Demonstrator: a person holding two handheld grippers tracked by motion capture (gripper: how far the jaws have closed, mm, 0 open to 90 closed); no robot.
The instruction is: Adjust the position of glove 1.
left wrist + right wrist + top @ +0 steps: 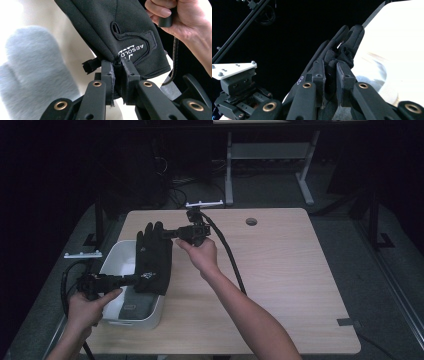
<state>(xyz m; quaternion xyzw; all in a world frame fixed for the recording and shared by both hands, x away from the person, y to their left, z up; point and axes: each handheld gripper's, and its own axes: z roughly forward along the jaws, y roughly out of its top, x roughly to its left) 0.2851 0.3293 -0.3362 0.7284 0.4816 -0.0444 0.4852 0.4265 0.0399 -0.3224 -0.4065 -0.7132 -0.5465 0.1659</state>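
Note:
A black glove (pixel 152 257) hangs stretched between both grippers above a white bin (pixel 111 261) at the table's left. My left gripper (pixel 137 279) is shut on the glove's cuff (pixel 130 27); in the left gripper view its jaws (pixel 118 72) pinch the cuff hem below a white logo. My right gripper (pixel 167 234) is shut on the glove's fingers (pixel 347 42), with fabric bunched between its jaws (pixel 329 70). Below the glove in the left gripper view lies a fluffy grey mitten (pixel 32 65). The other hand (pixel 190 20) shows at the upper right there.
The wooden table (pixel 280 270) has a round hole (pixel 251 221) at the back and a tape strip (pixel 347 322) near its right front corner. A black cable (pixel 231 257) trails across it from the right gripper. Dark floor and a desk frame (pixel 270 155) lie beyond.

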